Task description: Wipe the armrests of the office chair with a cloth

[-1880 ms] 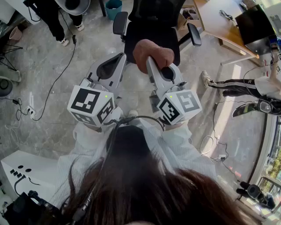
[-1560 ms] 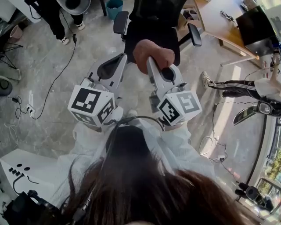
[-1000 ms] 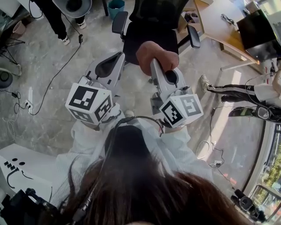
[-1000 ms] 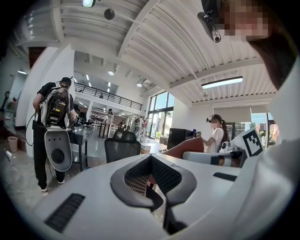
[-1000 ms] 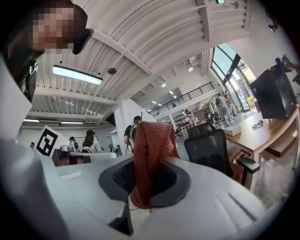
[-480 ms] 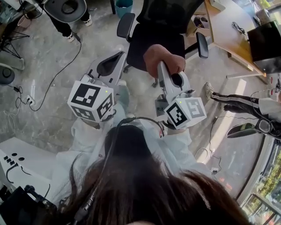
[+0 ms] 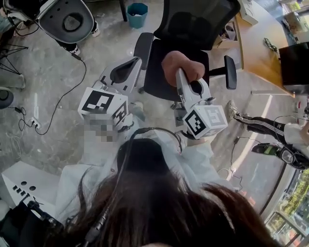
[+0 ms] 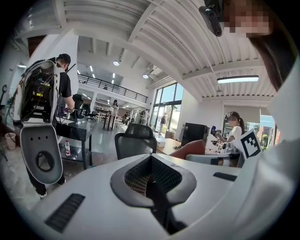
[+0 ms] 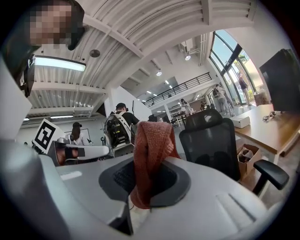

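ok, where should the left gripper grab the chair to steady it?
Likely the armrest nearest the left gripper: it's a long, narrow pad with open space around it. Come from above, jaws across its width. They're shut now, so open first.

Grey stone floor (image 7: pixel 53 111) spread below, with a wooden table (image 7: pixel 256 53) at right and a teal bin (image 7: pixel 137 13) beyond; tall windows (image 9: pixel 227 49) lit the ribbed white ceiling (image 8: pixel 140 28).
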The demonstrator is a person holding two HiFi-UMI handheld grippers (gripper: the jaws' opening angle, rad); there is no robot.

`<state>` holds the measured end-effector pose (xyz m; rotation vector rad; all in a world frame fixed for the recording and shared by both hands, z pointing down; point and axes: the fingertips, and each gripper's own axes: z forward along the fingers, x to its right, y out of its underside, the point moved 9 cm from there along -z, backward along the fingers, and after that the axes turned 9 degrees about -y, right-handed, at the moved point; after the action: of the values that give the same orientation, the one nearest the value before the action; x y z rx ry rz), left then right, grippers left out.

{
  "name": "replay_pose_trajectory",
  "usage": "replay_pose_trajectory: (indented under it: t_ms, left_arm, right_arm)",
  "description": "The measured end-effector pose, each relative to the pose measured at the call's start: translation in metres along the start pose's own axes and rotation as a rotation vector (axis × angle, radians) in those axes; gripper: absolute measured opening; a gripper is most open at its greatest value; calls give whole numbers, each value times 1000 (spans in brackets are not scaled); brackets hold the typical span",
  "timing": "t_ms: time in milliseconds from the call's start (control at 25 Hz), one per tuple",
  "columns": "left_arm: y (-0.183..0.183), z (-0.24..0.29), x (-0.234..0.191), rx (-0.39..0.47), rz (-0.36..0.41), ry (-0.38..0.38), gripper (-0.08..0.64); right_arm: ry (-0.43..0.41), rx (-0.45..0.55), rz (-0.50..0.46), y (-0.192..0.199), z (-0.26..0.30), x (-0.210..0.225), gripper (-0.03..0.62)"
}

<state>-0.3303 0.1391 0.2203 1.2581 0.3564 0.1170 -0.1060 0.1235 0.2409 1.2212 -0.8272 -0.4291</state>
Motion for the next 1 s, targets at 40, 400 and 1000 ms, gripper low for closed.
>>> replay_pose_trajectory:
  t_ms: [40, 400, 1000]
  left_arm:
    - [-3, 13, -11, -9, -4, 6, 3]
    - [23, 89, -59, -143, -72, -11, 3]
    - [92, 95, -109, -268, -255, -199, 3]
  right_arm:
    - [9, -14, 0, -1, 17, 9, 44]
    - [-20, -166, -2, 22, 131, 94, 44]
    - [-87, -513, -439, 105, 335, 192, 44]
